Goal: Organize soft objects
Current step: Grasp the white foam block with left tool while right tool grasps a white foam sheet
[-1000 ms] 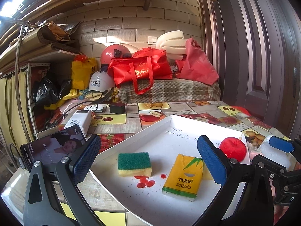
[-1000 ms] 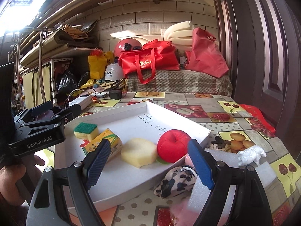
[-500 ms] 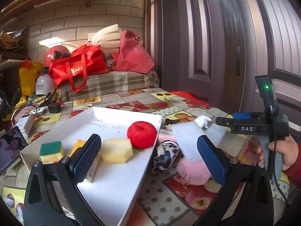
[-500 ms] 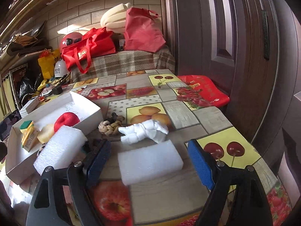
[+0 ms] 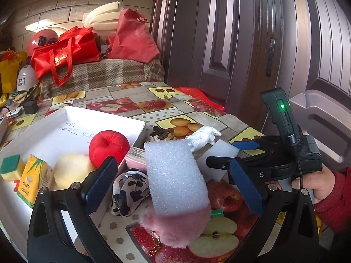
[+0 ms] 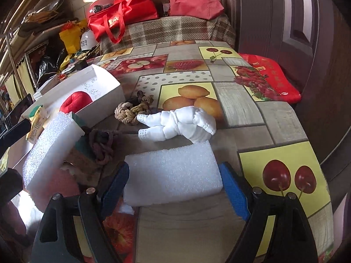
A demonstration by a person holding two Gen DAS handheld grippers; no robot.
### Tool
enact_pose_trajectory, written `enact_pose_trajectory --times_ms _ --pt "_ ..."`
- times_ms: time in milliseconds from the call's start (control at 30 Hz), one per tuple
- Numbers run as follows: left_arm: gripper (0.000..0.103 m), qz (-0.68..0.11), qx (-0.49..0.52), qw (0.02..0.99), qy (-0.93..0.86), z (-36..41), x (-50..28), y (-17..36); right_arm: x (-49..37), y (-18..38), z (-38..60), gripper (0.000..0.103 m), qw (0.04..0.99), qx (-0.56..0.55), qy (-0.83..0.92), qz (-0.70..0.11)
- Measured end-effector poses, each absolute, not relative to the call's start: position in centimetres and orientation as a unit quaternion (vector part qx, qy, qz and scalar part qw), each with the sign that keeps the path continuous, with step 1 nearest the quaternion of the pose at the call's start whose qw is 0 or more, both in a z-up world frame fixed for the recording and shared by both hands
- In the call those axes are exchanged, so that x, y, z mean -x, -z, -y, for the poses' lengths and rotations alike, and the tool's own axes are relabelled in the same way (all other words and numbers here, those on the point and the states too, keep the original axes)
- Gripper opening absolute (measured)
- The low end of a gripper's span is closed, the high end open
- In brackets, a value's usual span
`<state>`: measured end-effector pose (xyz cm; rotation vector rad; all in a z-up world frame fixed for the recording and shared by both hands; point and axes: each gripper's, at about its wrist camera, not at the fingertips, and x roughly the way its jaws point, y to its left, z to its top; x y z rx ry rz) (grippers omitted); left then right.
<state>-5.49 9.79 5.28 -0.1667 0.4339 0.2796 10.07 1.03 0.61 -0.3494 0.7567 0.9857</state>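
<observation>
A white tray (image 5: 72, 118) holds a red plush apple (image 5: 108, 145), a pale round sponge (image 5: 70, 171), a tissue pack (image 5: 33, 178) and a green-yellow sponge (image 5: 9, 166). Beside it lie a tall white foam block (image 5: 174, 175) on a pink fluffy thing (image 5: 175, 228), a spotted cloth (image 5: 128, 188), a white glove (image 6: 177, 122) and braided ropes (image 6: 133, 109). My left gripper (image 5: 175, 184) is open around the tall foam block. My right gripper (image 6: 173, 186) is open around a flat white foam block (image 6: 173, 178), also visible in the left view (image 5: 219, 153).
The table carries a fruit-print cloth (image 6: 263, 114). Red bags (image 5: 65, 50), helmets and a plaid-covered bench (image 5: 103, 72) stand at the far end. A red cushion (image 6: 265, 76) lies at the right edge by a dark door (image 5: 241, 43). A dark cord (image 6: 101, 142) lies near the foam.
Both grippers have moved forward and down over the loose items right of the tray. The right gripper now straddles the flat foam block; the left now straddles the tall one.
</observation>
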Motion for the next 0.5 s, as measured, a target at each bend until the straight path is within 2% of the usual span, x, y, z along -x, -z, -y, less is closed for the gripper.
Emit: enact_pose_trajectory --times_ms 200,400,467,500 --pt "0.103 -0.239 0.057 0.959 -0.140 -8.8 4.3 -4.8 -11.0 -0.7 -0.9 0.087 0.793 0.142 -0.471 -0.358" --pt "0.102 -0.270 0.077 0.949 -0.141 -9.6 3.4 -4.2 -11.9 -0.7 -0.1 0.087 0.785 0.104 -0.481 -0.377" --pt "0.095 -0.275 0.089 0.947 -0.138 -10.1 3.4 -4.0 -12.0 -0.4 -0.4 0.087 0.778 0.108 -0.482 -0.388" --pt "0.085 -0.276 0.096 0.946 -0.137 -10.3 3.4 -3.9 -11.8 -0.3 -0.6 0.087 0.775 0.113 -0.484 -0.390"
